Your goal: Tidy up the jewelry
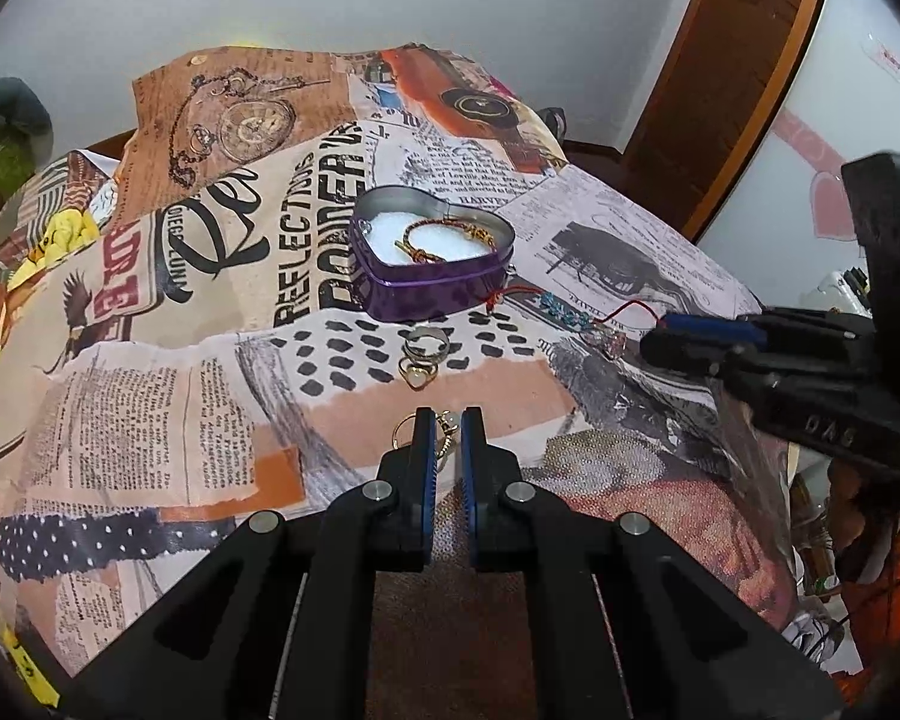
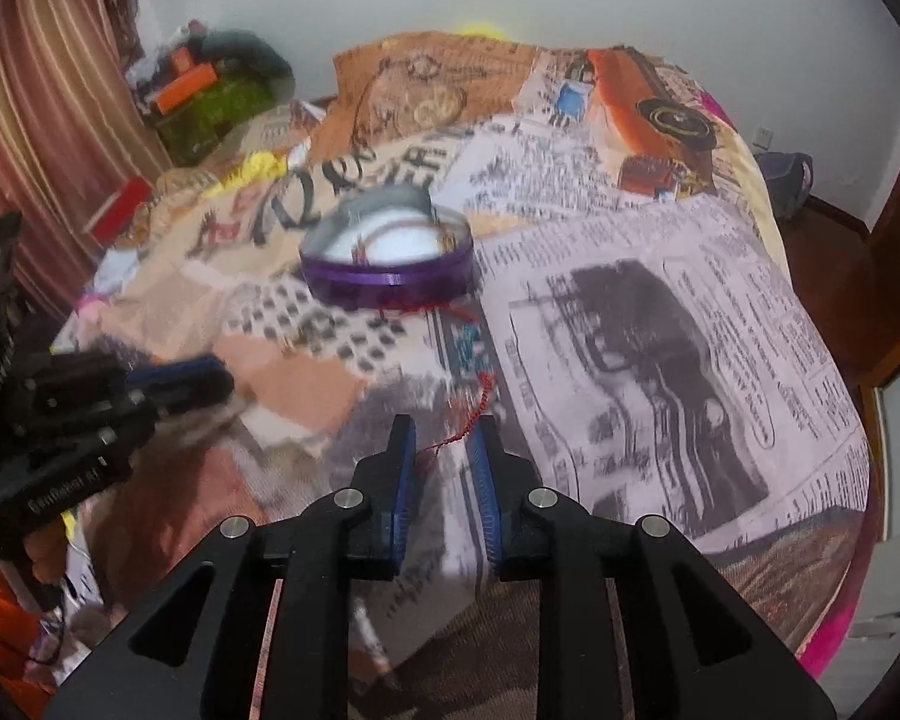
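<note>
A purple heart-shaped tin (image 1: pixel 432 258) with white padding stands on the printed cloth and holds a braided gold-and-red bracelet (image 1: pixel 444 237). Two rings (image 1: pixel 423 357) lie in front of it. My left gripper (image 1: pixel 448 423) is slightly open over a gold ring piece (image 1: pixel 444 429) that sits between its fingertips. A red-cord bracelet with blue beads (image 1: pixel 570 312) lies to the right of the tin. My right gripper (image 2: pixel 444 438) is open, and the red cord's end (image 2: pixel 474 414) lies between its fingers. The tin (image 2: pixel 390 264) is blurred in the right wrist view.
The collage-print cloth (image 1: pixel 180 390) covers a rounded table. A wooden door frame (image 1: pixel 720 90) is at the right, and a curtain (image 2: pixel 48 120) and clutter (image 2: pixel 204 102) at the left. Each gripper shows in the other's view: the right one (image 1: pixel 666 348) and the left one (image 2: pixel 210 384).
</note>
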The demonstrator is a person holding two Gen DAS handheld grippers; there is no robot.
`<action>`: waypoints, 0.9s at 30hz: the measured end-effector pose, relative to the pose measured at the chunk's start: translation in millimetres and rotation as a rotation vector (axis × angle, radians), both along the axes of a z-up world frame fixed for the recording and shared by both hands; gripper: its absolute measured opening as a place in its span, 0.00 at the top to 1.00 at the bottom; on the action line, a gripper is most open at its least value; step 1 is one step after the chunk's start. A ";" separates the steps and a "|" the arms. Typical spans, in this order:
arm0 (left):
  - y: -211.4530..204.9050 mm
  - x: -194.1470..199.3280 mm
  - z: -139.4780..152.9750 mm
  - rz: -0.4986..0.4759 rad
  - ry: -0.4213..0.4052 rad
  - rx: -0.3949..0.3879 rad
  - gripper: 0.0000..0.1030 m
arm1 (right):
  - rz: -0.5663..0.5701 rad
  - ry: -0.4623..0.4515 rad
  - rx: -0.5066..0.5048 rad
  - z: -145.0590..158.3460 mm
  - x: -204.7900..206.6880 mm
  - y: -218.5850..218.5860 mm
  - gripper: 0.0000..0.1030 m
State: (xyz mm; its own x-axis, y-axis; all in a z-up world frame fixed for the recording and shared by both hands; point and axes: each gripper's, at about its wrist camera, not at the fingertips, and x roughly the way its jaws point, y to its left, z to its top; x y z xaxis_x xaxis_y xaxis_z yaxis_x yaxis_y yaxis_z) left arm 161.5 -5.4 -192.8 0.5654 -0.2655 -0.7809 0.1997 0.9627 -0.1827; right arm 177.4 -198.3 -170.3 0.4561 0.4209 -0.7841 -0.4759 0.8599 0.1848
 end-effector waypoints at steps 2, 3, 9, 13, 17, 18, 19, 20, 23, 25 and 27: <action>0.3 0.5 1.4 0.002 -0.006 0.001 0.94 | 0.009 -0.013 0.018 3.9 0.2 2.8 0.83; 0.4 1.0 1.8 0.002 -0.008 0.002 0.94 | 0.016 -0.017 0.015 4.0 0.2 5.1 0.83; 0.4 3.2 4.3 0.002 -0.017 0.002 0.94 | -0.006 0.023 -0.088 -24.1 15.1 16.0 0.83; 0.9 4.6 3.9 0.004 -0.017 0.003 0.94 | -0.025 0.028 -0.063 -29.4 22.0 12.3 0.83; 1.6 7.5 5.0 0.007 -0.020 0.005 0.94 | -0.017 0.017 -0.047 -27.6 23.2 12.2 0.84; 1.6 8.2 6.2 0.007 -0.024 0.005 0.94 | -0.013 0.015 -0.045 -27.0 22.6 13.0 0.86; 1.6 9.0 7.5 0.007 -0.029 0.006 0.94 | -0.007 0.011 -0.041 -25.6 21.7 14.0 0.86; 1.6 10.3 9.3 0.008 -0.035 0.006 0.94 | -0.003 0.009 -0.035 -24.3 21.0 14.2 0.89; 1.3 14.9 15.8 0.008 -0.057 0.008 0.94 | 0.005 0.003 -0.001 -17.9 20.7 15.5 0.89; 0.7 17.2 20.9 0.007 -0.073 0.008 0.94 | 0.005 -0.014 0.015 -11.6 20.8 16.8 0.89; -0.1 19.0 25.7 0.007 -0.089 0.009 0.94 | 0.006 -0.034 0.035 -3.5 21.4 17.6 0.89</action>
State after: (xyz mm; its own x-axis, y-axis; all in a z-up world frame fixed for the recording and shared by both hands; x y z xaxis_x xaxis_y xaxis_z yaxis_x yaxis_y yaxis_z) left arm 180.5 -5.5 -167.2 0.6345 -0.2548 -0.7297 0.2081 0.9655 -0.1562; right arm 198.8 -180.7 -173.8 0.4795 0.4508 -0.7529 -0.4874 0.8503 0.1987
